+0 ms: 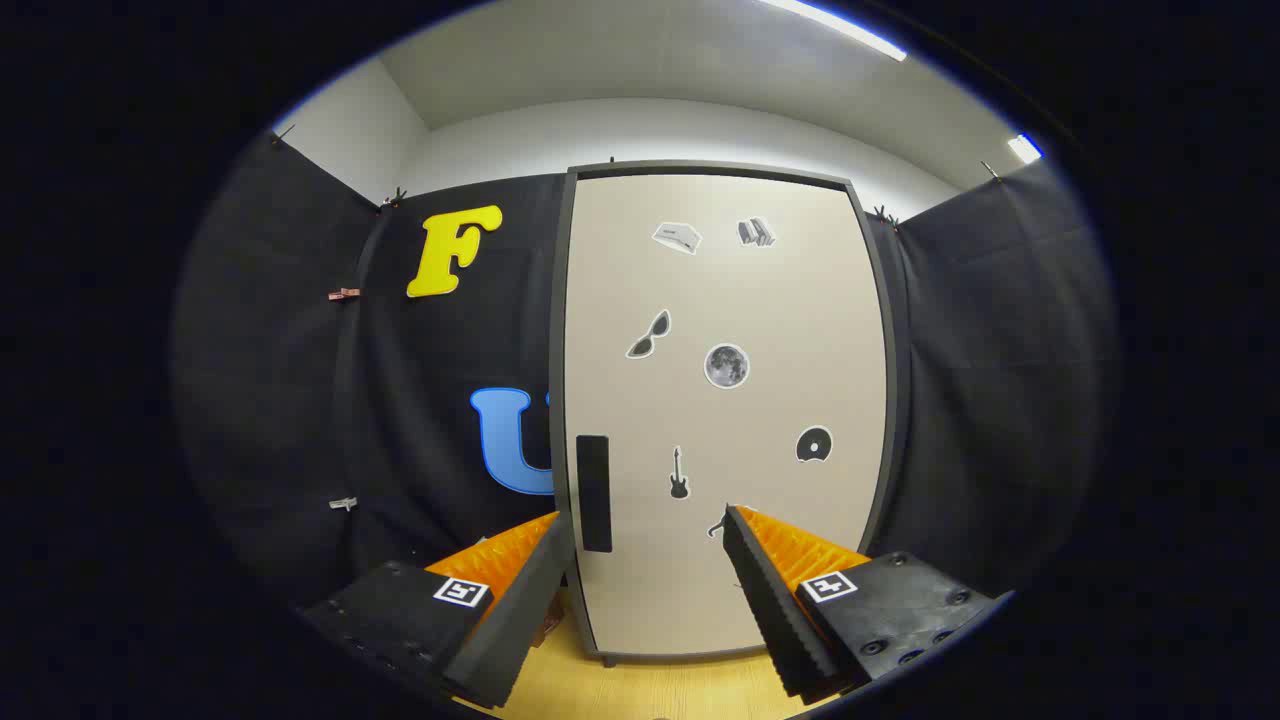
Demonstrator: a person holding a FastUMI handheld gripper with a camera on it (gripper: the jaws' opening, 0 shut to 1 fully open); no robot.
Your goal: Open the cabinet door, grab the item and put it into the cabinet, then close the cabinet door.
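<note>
- While the cabinet door is shut, nothing is done yet.
- Gripper spread open, empty, facing the handle on that door.

Behind the shut cabinet door, cabinet interior hidden. Near the door's lower edge, a small sticker half covered by a fingertip of the wide-spread gripper, its picture impossible to make out. Left of the door's foot, a small object on the wooden floor mostly masked by the other finger, too little visible to identify.
</note>
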